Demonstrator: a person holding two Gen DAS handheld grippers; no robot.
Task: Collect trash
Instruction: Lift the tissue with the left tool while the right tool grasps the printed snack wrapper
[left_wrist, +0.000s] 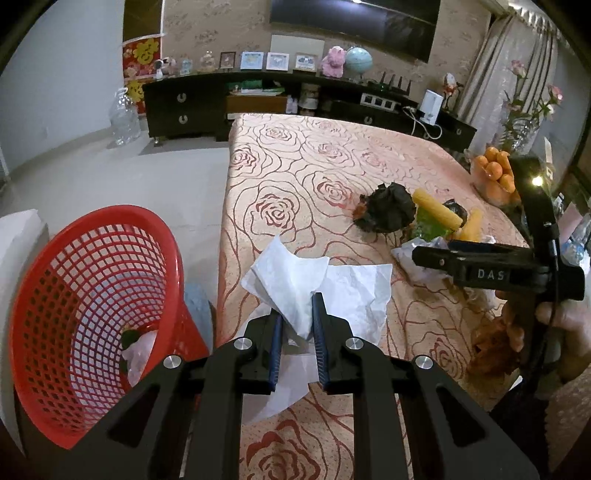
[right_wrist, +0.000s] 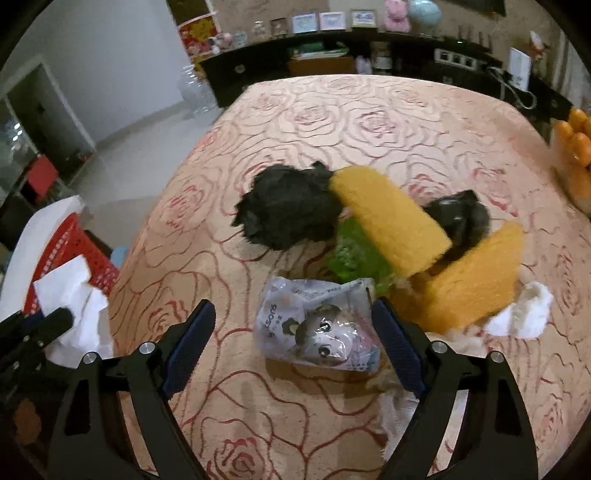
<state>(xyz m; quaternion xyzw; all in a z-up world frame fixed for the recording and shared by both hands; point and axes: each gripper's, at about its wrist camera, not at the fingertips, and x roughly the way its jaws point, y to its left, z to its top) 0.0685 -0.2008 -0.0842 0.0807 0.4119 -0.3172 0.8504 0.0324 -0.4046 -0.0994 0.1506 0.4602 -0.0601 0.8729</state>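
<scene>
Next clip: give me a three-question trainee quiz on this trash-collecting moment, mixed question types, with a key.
1. True or false: the left gripper is shut on the white tissue.
2. What lies between the right gripper's open fingers? A) the printed plastic wrapper B) a yellow sponge C) the black crumpled wad
3. Fill in: the red basket stands off the table's ___ edge in the left wrist view.

Key: 1 true; 2 A; 3 left

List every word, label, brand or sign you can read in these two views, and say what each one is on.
"DAS": white letters on the black body of the right gripper, seen from the left wrist view.
"suos" (partial, upside down): on the clear plastic wrapper with a cartoon face.
Yellow characters on the red wall hanging: too blurred to read.
Framed pictures on the dark cabinet: too small to read.
</scene>
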